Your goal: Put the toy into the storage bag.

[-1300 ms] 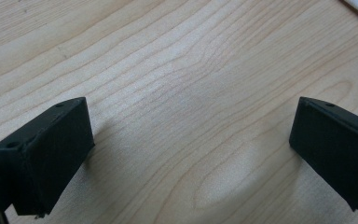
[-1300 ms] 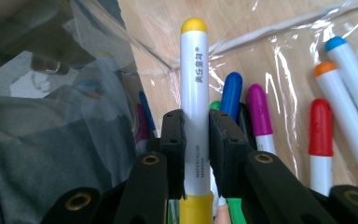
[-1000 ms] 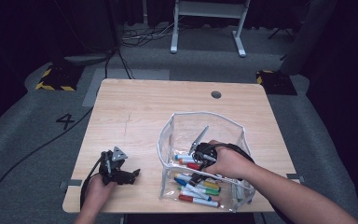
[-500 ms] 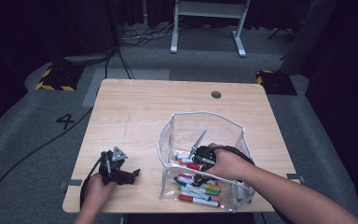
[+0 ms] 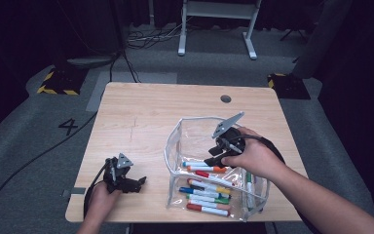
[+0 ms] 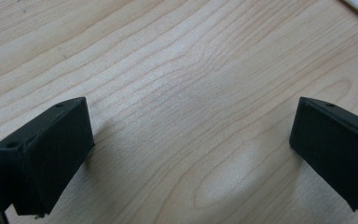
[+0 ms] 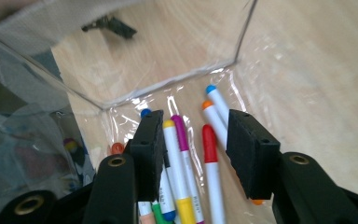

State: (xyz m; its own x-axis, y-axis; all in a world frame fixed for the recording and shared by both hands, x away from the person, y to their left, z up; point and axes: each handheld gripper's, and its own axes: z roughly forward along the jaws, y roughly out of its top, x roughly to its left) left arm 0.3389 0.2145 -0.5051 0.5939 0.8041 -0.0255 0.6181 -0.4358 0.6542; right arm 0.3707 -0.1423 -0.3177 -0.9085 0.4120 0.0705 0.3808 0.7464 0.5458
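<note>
With its jaws just opened and nothing between them, the right gripper (image 7: 193,154) hangs over the markers (image 7: 182,158) lying below it in the clear pouch (image 5: 175,141); it should lift straight out, clear of the thin walls

The bench (image 5: 156,117) is light brown wood with wavy grain lines. The bag (image 5: 185,131) on the right is see-through with a white edge, and the pens (image 5: 207,187) inside are white with red, blue, orange, green, yellow and purple caps and bands. Both tools are black, the left tool (image 5: 139,181) and the right tool (image 7: 193,149), and the floor (image 5: 44,146) is grey with a black 4 painted at the left.
</note>
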